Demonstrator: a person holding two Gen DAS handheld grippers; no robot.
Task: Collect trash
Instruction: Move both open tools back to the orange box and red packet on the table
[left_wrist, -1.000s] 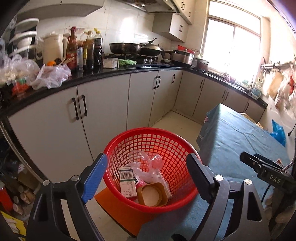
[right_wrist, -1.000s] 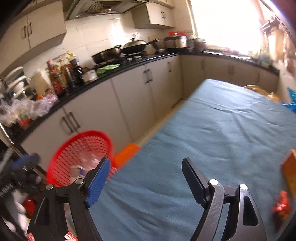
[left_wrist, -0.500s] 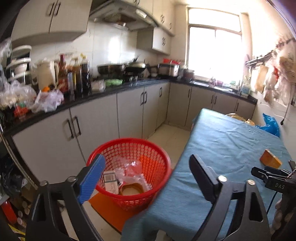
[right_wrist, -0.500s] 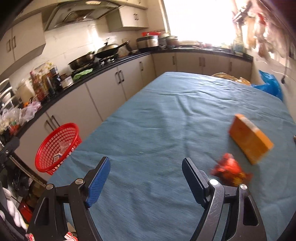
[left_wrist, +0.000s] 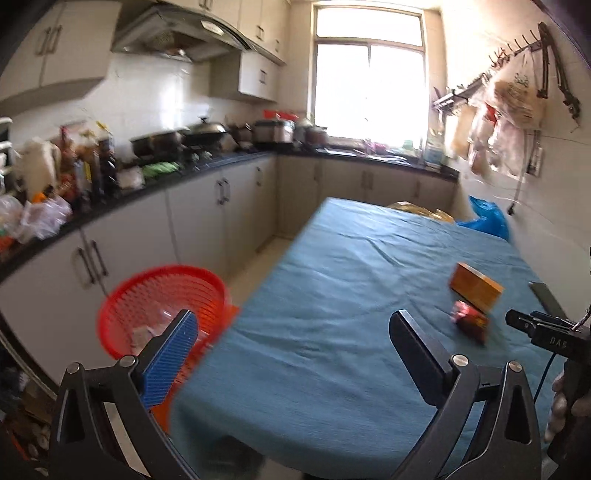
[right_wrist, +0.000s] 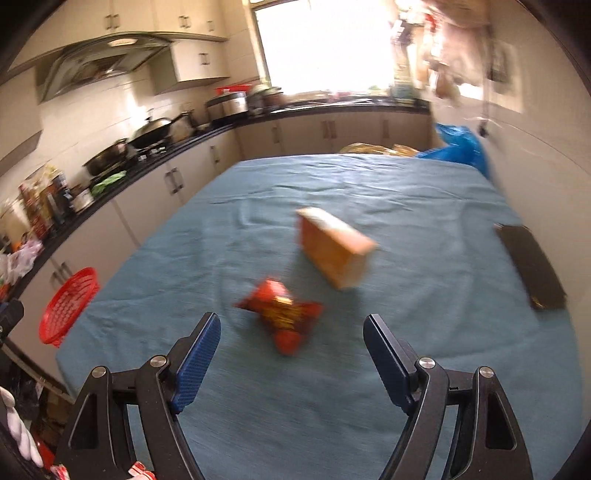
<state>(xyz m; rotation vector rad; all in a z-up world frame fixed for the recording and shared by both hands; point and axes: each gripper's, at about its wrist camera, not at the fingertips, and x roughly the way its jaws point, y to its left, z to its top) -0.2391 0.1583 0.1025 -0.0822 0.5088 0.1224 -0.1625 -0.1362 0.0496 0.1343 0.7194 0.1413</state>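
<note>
My left tongs (left_wrist: 291, 345) are spreading wider at this moment and nothing sits between them. A second ago they hung right over the red basket (left_wrist: 162, 306) with its trash framed between the fingers; now the basket has slid off to the left of the view, down on the floor beside the table (left_wrist: 332, 369), and the blue cloth fills the space ahead of the tongs instead. Some pale wrappers still show inside the basket, blurred.

My right tongs (right_wrist: 291, 356) stand spread and empty, no wider than they were a second ago. Back then they faced bare cloth near the table's left edge, with the red snack wrapper (right_wrist: 282, 317) only just showing at the right border. Now the wrapper lies on the cloth just ahead of the tongs, roughly in line with the gap between the fingers and not touched by them. The orange box (right_wrist: 334, 245) lies just beyond it, a little to the right, apart from the wrapper. A dark flat object (right_wrist: 532, 267) rests near the table's right edge; I cannot tell what it is.
</note>
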